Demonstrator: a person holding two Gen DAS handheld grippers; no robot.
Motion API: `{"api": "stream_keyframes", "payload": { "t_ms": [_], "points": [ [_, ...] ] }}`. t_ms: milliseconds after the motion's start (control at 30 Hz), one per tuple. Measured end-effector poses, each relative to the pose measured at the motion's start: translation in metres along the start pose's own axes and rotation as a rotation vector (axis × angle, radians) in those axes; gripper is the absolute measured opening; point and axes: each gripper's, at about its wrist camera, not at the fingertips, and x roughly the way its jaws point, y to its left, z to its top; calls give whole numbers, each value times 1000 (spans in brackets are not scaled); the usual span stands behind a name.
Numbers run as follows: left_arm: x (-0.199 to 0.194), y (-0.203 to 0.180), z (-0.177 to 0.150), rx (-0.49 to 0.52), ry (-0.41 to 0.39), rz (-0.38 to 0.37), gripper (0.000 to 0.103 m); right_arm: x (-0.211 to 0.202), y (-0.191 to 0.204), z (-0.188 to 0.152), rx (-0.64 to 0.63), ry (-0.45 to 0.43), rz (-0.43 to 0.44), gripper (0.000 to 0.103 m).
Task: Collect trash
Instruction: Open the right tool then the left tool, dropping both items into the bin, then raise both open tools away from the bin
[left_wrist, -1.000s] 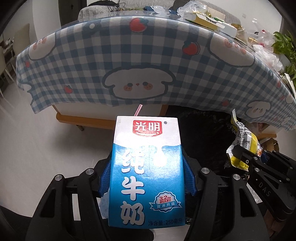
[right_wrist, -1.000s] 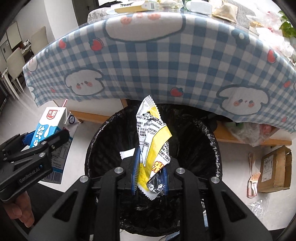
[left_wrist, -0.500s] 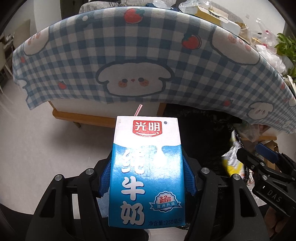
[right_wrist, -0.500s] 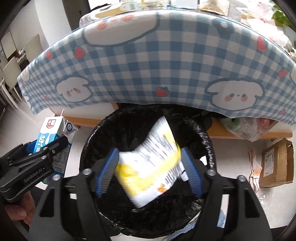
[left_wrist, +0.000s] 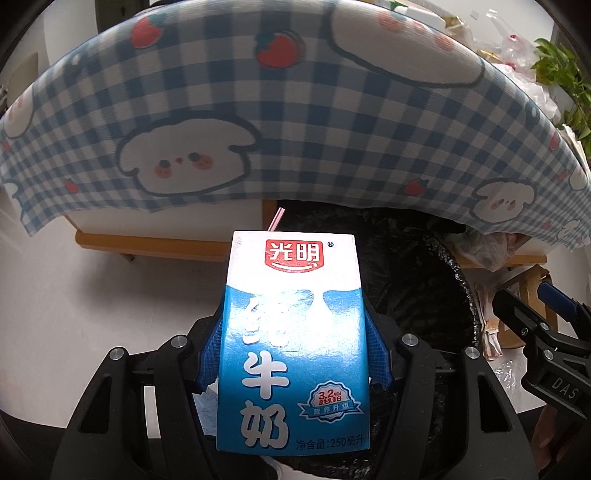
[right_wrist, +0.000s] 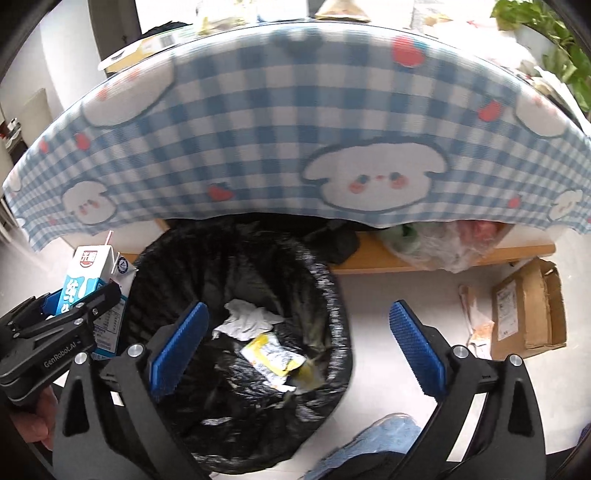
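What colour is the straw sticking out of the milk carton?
Pink and white striped; the straw on the milk carton shows best in the left wrist view.

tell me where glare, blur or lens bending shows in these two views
Left wrist view: glare washes out the print on the blue-and-white milk carton; the blue checked tablecloth bows into an arch from the fisheye. Right wrist view: the tablecloth is soft and smeared, and the black bag-lined trash bin blurs at its rim.

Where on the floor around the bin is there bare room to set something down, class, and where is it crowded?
Free: the white floor left of the black-lined trash bin, below the wooden table rail; also between the bin and the brown cardboard box. Crowded: by that box, where wrappers lie, and under the rail beside clear plastic bags.
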Motion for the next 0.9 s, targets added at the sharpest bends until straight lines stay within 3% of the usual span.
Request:
{"api": "stream_keyframes", "payload": {
  "t_ms": [533, 900],
  "points": [
    [12, -50, 3, 78, 5, -32, 63, 0, -39, -2, 38, 5, -51, 95],
    [4, -39, -1, 77, -14, -14, 88, -1, -32, 1, 22, -13, -46, 95]
  ]
}}
